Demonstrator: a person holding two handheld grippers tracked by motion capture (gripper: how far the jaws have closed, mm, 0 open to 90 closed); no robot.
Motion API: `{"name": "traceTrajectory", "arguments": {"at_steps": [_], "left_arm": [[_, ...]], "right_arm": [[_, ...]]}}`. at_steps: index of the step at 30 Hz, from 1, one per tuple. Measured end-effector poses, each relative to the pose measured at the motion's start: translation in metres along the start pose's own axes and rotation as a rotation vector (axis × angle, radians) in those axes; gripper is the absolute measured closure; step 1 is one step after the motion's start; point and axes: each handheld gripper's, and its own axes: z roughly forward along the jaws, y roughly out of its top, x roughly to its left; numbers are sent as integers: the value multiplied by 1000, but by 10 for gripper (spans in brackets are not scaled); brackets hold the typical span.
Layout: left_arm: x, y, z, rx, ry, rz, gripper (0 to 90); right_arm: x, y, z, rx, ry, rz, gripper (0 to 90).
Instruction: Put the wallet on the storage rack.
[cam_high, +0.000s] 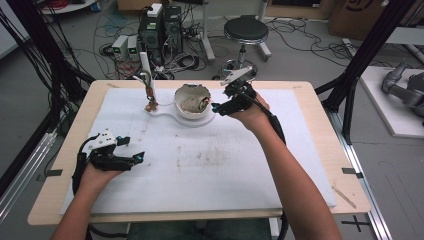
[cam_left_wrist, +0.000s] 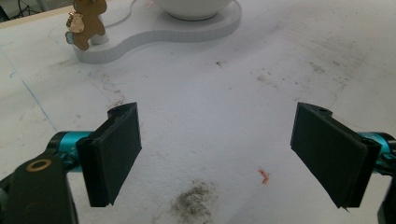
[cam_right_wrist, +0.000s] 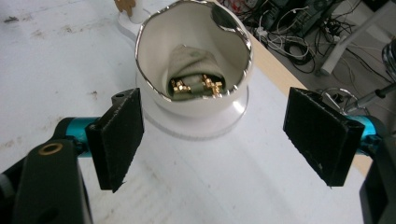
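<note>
High view: white bowl (cam_high: 192, 103) on a white stand (cam_high: 167, 114) at the far middle of the table (cam_high: 310, 150), small figure (cam_high: 151, 102) on a post just left of it. Right gripper (cam_high: 216, 107) just beside the bowl's right rim, jaws spread, nothing between them. Left gripper (cam_high: 135, 150) well apart, low over the mat's near left, jaws spread and empty.

Left gripper view: both pads wide apart over stained mat (cam_left_wrist: 224, 107); figure (cam_left_wrist: 86, 23) and stand (cam_left_wrist: 187, 32) far ahead.

Right gripper view: jaws spread on either side of the bowl (cam_right_wrist: 196, 70), not touching it; cloth and gold pieces (cam_right_wrist: 194, 84) lying inside.
</note>
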Motion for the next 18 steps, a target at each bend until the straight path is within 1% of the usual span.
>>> {"name": "traceTrajectory", "arguments": {"at_steps": [3,4,5,7,8,9,11,13,14,18], "left_arm": [[-1,1,1,-3,-1,4,161],[-1,1,1,3,1,5,161],[-1,2,2,2,3,7,161],[-1,3,3,-4,6,8,161],[-2,4,3,-5,8,8,161],[-2,4,3,-9,6,9,161],[-3,5,4,-15,6,10,161],[-3,5,4,-17,5,12,161],[-3,6,5,-19,3,14,161],[-4,7,6,-31,-1,13,161]], "right_arm": [[-5,-16,-11,-34,-8,30,209],[-7,-22,-14,-38,-15,40,209],[-8,-26,-17,-29,-18,53,208],[-9,-36,-23,-62,-22,62,208],[-10,-42,-27,-63,-24,74,208],[-11,-46,-29,-64,-27,75,209],[-12,-54,-34,-95,-35,82,209],[-15,-62,-39,-109,-42,90,208],[-15,-67,-41,-108,-43,103,208],[-18,-85,-47,-132,-47,131,208]]}}
